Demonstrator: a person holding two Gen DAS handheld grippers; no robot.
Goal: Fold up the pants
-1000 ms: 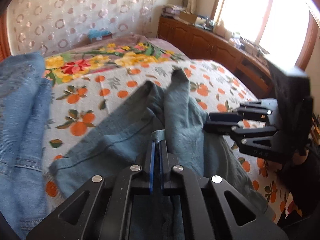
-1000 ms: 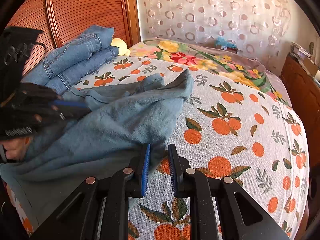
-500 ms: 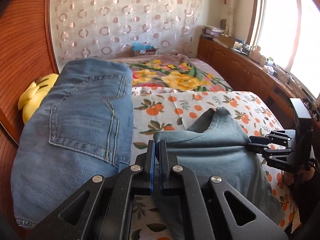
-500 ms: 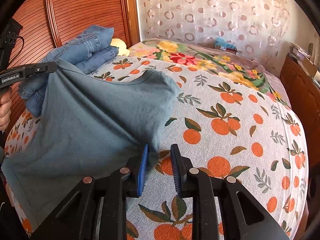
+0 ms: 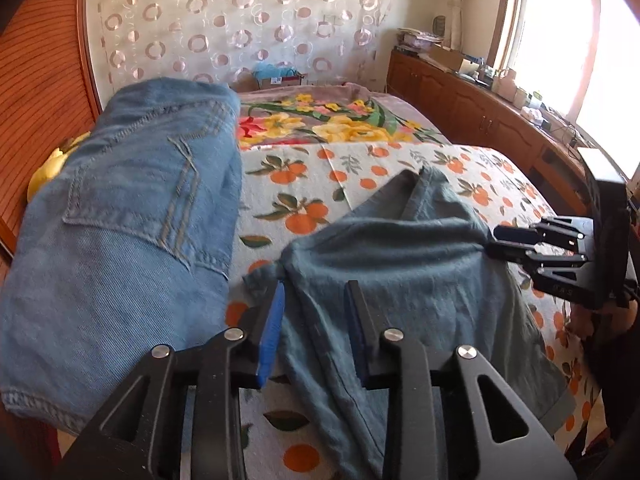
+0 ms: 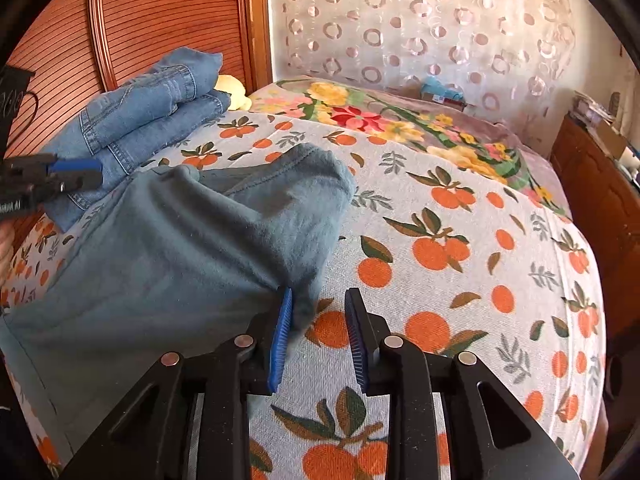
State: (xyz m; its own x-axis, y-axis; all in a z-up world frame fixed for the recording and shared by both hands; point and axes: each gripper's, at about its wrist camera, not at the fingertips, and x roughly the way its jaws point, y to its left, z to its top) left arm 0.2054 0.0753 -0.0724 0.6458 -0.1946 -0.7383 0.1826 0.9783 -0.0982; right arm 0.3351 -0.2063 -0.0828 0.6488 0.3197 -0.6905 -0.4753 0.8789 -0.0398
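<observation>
Pants (image 5: 400, 280), the teal ones, are lying folded over on the orange-print bedspread (image 5: 320, 184) now, near the foot edge where I'm standing. Left wrist view first: my left gripper (image 5: 314, 312) is just letting go. A moment ago its jaws were pinched flat on the fabric and holding that corner up in the air; now they're spreading, with a clear gap, and the cloth is only lying loose between and under the pads, nothing pressing on it. The bunched corner is sitting right at the tip of the left finger, just beside the stack of blue jeans (image 5: 132, 220) that's filling the headboard side of the bedspread. I'm also seeing my right gripper (image 5: 516, 244) over at the far edge of the fold.

Right wrist view: the right gripper (image 6: 318, 316) is opening too, a bit slower. The teal edge is hanging against the inside of the left pad (image 6: 282, 328), but the other pad is standing clear of it, so I'm calling that released. The left gripper (image 6: 76, 176) is hovering by the jeans (image 6: 152, 116).

So I'm guessing this fold is laid down, and I'm probably regrabbing next for another one, since the top layer is looking kinda rumpled.
</observation>
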